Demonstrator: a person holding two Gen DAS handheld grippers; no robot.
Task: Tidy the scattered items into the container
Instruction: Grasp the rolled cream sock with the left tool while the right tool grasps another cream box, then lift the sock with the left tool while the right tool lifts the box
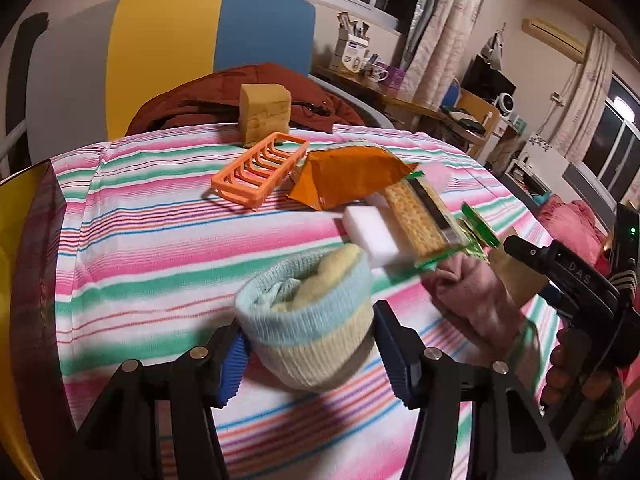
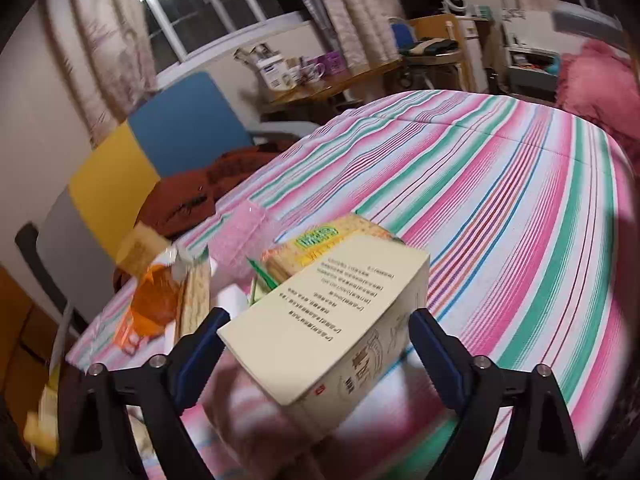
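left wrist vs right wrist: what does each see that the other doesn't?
Left wrist only: rolled sock between the left gripper jaws, orange rack, white sponge block.
Right wrist only: cream box between the right gripper jaws.
Both: striped cloth, orange packet, cracker pack, blue-and-yellow chair.

On the bed (image 1: pixel 140 216), I see the rolled sock (image 1: pixel 308 316) nearest me in the left view. Beyond it to the right the sponge (image 1: pixel 370 232) lies beside the cracker pack (image 1: pixel 420 216). Behind them sit the snack bag (image 1: pixel 352 176) and, to its left, the rack (image 1: pixel 260 172), with the foam block (image 1: pixel 264 114) farthest back.
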